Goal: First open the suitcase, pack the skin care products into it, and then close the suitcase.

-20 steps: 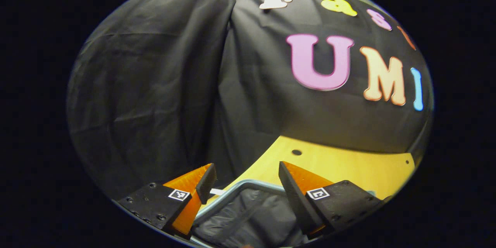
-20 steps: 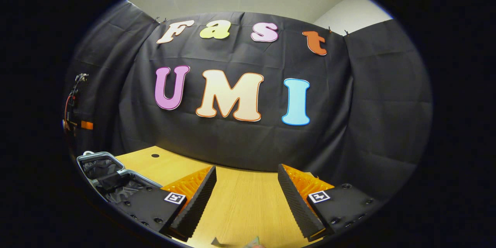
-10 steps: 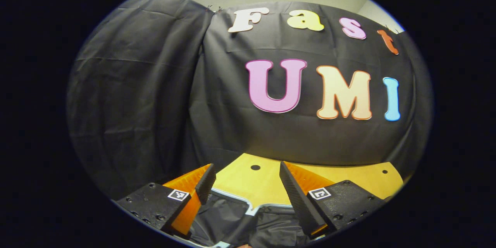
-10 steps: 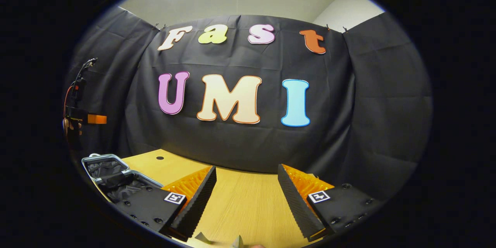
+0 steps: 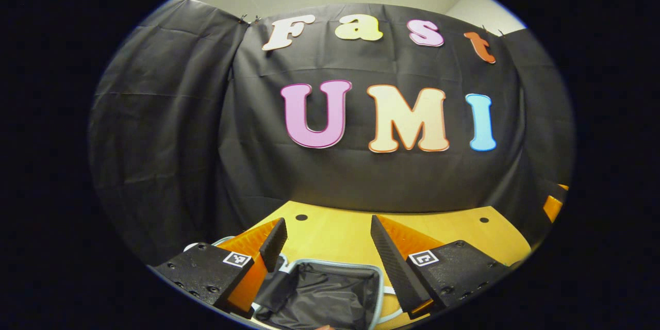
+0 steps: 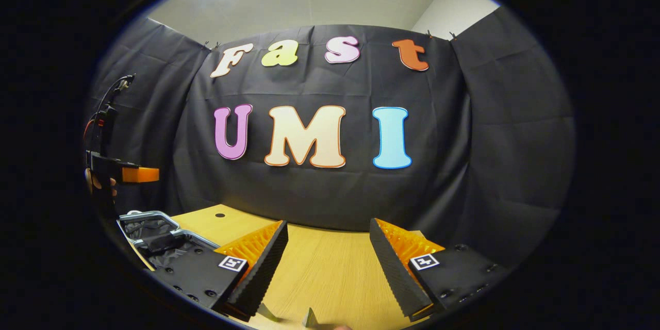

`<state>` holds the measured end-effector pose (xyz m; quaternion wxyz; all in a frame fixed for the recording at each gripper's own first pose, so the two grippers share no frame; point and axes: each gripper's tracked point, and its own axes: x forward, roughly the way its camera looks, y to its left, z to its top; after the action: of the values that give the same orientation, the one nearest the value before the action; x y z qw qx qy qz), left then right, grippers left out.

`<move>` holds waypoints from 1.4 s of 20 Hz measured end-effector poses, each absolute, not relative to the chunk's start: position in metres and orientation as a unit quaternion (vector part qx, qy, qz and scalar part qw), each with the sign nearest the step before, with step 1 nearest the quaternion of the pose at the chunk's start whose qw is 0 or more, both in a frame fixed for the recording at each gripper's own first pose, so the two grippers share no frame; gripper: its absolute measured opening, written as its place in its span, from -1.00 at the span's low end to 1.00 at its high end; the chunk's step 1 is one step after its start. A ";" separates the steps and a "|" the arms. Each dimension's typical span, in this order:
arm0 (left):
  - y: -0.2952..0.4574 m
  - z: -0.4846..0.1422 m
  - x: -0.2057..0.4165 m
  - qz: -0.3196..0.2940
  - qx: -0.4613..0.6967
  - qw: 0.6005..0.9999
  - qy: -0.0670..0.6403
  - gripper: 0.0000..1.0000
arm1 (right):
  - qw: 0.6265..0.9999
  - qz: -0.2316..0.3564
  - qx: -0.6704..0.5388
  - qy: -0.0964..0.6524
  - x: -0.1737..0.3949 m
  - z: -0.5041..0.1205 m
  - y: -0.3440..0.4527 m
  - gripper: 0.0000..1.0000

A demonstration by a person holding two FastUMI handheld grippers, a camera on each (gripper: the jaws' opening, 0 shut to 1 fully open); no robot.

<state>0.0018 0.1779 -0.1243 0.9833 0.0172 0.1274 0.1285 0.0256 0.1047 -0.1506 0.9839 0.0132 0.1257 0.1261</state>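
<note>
Since a second ago my left gripper (image 5: 328, 237) has swung right; the open suitcase (image 5: 330, 294) sits bottom centre beneath its wide, empty fingers. My right gripper (image 6: 328, 240) gapes empty too. With no products sighted, I risk snagging the lining reaching blind.

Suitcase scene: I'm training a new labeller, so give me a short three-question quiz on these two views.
1. True or false: the suitcase lies open on the table.
2. The left gripper has its fingers: A) spread apart, B) pressed on a bottle, C) pressed on the suitcase rim.
3. In the right gripper view, what lies between the fingers of the right gripper?

Key: 1 true, dark lining shows inside. 2 A. 3 bare table top; nothing held.
</note>
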 end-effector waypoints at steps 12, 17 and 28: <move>0.040 -0.196 -0.011 0.023 0.003 0.981 0.195 0.90 | 0.975 0.165 0.017 0.147 -0.003 -0.162 0.077 0.97; -0.006 -0.228 -0.020 -0.021 -0.003 0.973 0.229 0.91 | 0.974 0.169 0.012 0.153 -0.012 -0.166 0.062 0.97; -0.081 -0.289 -0.048 -0.100 -0.016 0.948 0.302 0.87 | 0.969 0.173 0.006 0.176 -0.019 -0.183 0.054 0.98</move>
<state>-0.0482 -0.0805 -0.2886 0.9478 -0.0156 0.3023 -0.0999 -0.0192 0.0536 -0.1827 0.9691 0.0064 0.1764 0.1725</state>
